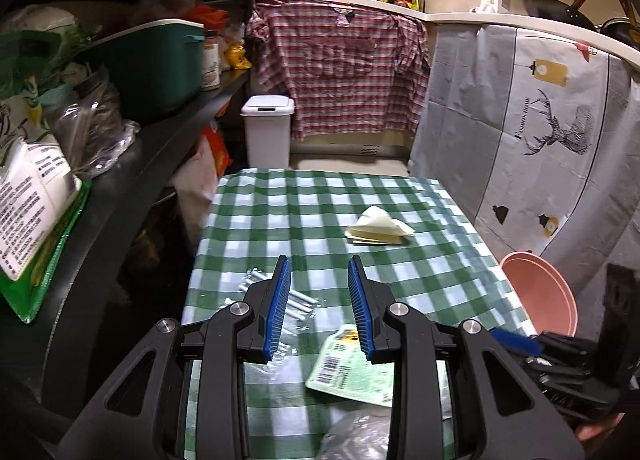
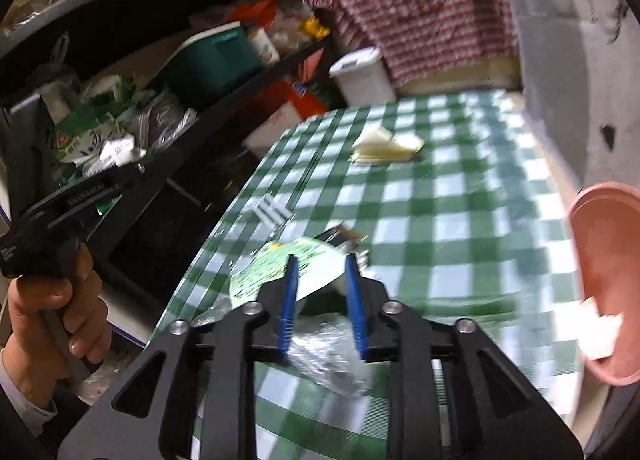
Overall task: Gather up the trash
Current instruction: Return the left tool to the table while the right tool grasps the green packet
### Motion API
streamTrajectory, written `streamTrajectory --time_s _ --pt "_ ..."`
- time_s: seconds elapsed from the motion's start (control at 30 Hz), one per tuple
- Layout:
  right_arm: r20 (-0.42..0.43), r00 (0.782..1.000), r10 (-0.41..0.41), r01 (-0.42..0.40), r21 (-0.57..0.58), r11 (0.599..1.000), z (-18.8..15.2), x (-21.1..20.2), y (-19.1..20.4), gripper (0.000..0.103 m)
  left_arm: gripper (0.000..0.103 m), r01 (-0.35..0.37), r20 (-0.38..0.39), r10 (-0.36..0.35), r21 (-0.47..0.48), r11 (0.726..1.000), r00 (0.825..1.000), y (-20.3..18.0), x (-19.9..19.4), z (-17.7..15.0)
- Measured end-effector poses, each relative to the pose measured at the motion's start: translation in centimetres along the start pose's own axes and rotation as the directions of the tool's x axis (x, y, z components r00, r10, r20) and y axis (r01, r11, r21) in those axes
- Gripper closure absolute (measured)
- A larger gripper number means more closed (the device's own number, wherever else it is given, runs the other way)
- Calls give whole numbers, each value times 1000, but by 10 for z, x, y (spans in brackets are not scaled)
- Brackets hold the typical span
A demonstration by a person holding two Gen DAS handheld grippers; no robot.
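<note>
A green-and-white wrapper (image 1: 352,374) lies near the front of the green checked table (image 1: 420,272); it also shows in the right wrist view (image 2: 280,268). A crumpled clear plastic piece (image 2: 332,356) lies just in front of it. A clear wrapper with white sticks (image 1: 298,302) lies at the left edge. A crumpled cream tissue (image 1: 378,226) lies farther back, seen too in the right wrist view (image 2: 384,144). My left gripper (image 1: 320,272) is open and empty above the table. My right gripper (image 2: 320,264) is open over the green wrapper and clear plastic.
A pink bin (image 1: 540,292) stands at the table's right edge, with white paper inside (image 2: 600,334). A white lidded trash can (image 1: 267,128) stands beyond the table. Black shelves (image 1: 132,164) packed with goods run along the left. Cloth-covered counters stand behind and right.
</note>
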State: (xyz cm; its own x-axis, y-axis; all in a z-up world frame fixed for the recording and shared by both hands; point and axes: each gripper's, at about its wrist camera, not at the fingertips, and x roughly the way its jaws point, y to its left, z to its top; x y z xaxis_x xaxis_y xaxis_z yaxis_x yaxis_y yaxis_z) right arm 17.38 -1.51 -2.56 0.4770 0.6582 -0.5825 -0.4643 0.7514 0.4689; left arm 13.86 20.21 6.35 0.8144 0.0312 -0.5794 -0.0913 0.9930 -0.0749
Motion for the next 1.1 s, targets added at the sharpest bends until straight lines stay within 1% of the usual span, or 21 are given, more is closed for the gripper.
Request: streamTrajectory --time_s 0.07,0.2,0.3,0.43,0.57,0.63,0.7,0.73,0.8,0.83,0.87,0.97,1.1 --pt "-24 1000 4 -3 30 1000 -2 13 -2 68 73 -10 0 10 1 1000 1000 4 1 -1" --pt "-68 997 24 -16 125 992 -4 33 -15 68 73 -15 0 15 -6 1000 1000 12 4 -1" --pt "-86 995 42 -29 150 988 -4 43 -19 68 73 -15 3 15 -7 1000 1000 14 6 0" --pt "-88 993 76 -58 185 981 -2 50 -22 68 73 -24 1 24 -7 1000 1000 17 11 1" --pt "-96 992 79 -56 217 975 -1 49 -26 68 73 -38 -3 38 -22 999 999 25 16 2" --pt "-100 991 94 -68 241 968 -1 49 -29 68 73 -40 -5 40 -33 999 999 29 17 3" --pt "-110 989 101 -74 232 970 -1 52 -28 68 73 -44 -5 44 -33 999 999 31 18 2" --pt "-114 988 103 -75 227 971 -1 54 -28 70 73 -47 -6 46 -31 998 999 32 19 2" --pt "-120 985 123 -91 239 967 -1 58 -28 76 73 -50 -7 49 -34 998 999 33 21 4" --pt "-113 984 138 -106 249 963 0 57 -28 84 73 -52 -7 52 -38 998 999 34 21 4" --pt "-103 984 144 -114 250 962 2 55 -27 89 73 -53 -9 53 -41 998 999 34 22 5" --pt "-49 985 163 -148 226 963 8 42 -23 95 73 -56 -14 55 -42 998 998 34 26 6" --pt "26 983 183 -184 171 968 20 19 -18 99 73 -52 -26 51 -38 998 998 33 34 6"
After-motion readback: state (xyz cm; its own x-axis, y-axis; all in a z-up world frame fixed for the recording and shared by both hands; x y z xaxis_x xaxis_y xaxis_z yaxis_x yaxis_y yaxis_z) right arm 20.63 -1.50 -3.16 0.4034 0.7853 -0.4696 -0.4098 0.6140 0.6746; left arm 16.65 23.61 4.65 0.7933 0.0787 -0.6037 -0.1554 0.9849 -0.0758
